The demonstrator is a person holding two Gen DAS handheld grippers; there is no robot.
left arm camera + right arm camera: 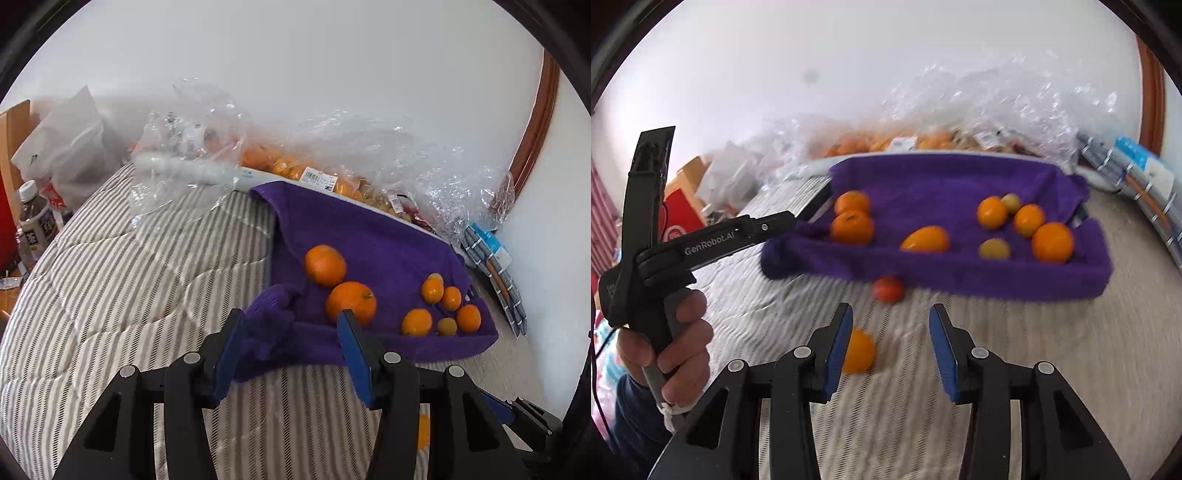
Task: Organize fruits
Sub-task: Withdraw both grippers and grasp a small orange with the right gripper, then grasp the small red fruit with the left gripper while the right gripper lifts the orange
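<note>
A purple towel (369, 236) (942, 184) lies on the striped bedding with two mandarins (325, 265) (851, 227) and several small orange and greenish fruits (432, 290) (1027, 219) on it. My left gripper (291, 325) is open, with the towel's bunched near-left corner (269, 314) between its fingers; from the right wrist view it (798, 221) reaches that corner. My right gripper (891, 321) is open and empty above the bedding. An orange fruit (860, 350) lies by its left finger, and a reddish fruit (888, 289) lies at the towel's front edge.
Clear plastic bags of fruit (314, 173) (923, 142) lie behind the towel against the white wall. Bottles (35, 218) and white bags (66, 147) stand at the left. Striped packets (495, 266) (1134, 173) lie at the right. A red box (681, 218) sits beyond the bed's left edge.
</note>
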